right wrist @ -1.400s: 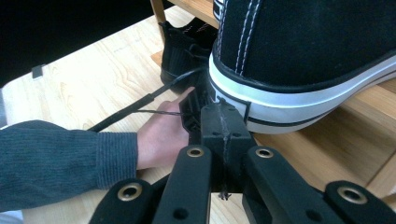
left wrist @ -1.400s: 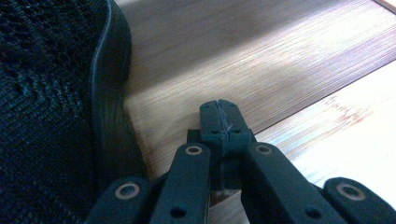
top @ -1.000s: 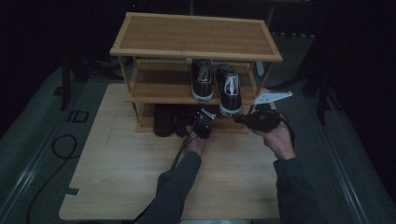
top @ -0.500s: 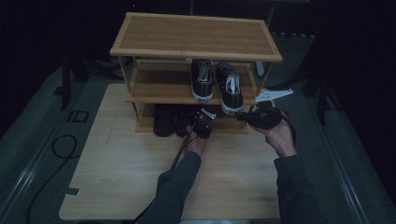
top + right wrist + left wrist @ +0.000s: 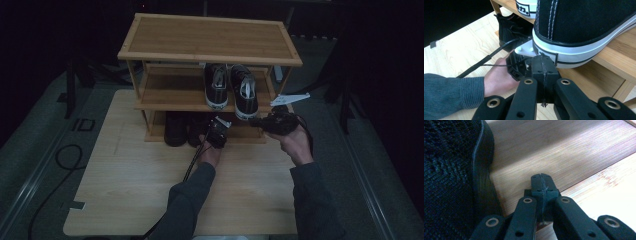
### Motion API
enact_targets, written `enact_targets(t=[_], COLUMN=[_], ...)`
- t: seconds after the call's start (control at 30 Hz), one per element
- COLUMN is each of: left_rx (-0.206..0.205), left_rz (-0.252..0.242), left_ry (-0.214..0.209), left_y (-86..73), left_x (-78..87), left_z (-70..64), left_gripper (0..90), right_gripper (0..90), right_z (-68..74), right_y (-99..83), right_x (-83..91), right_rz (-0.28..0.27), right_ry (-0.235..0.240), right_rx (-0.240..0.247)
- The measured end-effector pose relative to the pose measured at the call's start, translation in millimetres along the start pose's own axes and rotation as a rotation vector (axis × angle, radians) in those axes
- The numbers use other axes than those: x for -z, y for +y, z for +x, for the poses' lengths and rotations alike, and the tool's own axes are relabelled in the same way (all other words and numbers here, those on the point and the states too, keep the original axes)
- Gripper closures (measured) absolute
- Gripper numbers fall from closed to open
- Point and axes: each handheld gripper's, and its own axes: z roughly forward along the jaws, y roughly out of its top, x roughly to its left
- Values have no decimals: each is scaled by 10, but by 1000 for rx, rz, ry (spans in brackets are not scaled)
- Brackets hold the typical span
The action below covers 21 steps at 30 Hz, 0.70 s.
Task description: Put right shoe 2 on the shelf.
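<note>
The room beyond was dark, and a pale wooden board (image 5: 125, 195) lay on the grey floor with a bamboo shoe rack (image 5: 210, 35) standing at its far edge. The near half of the board, in front of the rack, lay bare and gave open room on the person's side, while the rack's uprights and the lip of its middle shelf closed things in farther on.

The left gripper (image 5: 541, 183) had its jaws pressed together with nothing between them (the seam showed as a thin line). It sat low at the front of the rack's bottom shelf, its tips over bare bamboo. Just to the left of the tips in the left gripper view stood a black knit shoe (image 5: 451, 175), its sole edge near the jaws but apart from them. From above this dark shoe (image 5: 176, 129) was one of a pair on the rack's bottom shelf.

The right gripper (image 5: 544, 65) was likewise closed on nothing. Its tips were right at the white rubber heel of a black canvas sneaker (image 5: 584, 25), which stood on the rack's middle shelf and overhung the front lip; whether they touched I could not tell. Its mate (image 5: 216, 85) stood beside it on the same shelf.
</note>
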Motion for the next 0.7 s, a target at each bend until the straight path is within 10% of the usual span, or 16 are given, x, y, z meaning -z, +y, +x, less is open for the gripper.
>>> enact_targets(t=[0.7], left_rx=[0], left_rz=[0], left_ry=[1], left_y=[1], left_x=[-1], left_z=[0], left_gripper=[900], right_gripper=[900], right_z=[-38], right_y=[128], right_x=[-117], right_rz=[11], right_ry=[21], right_rx=[4])
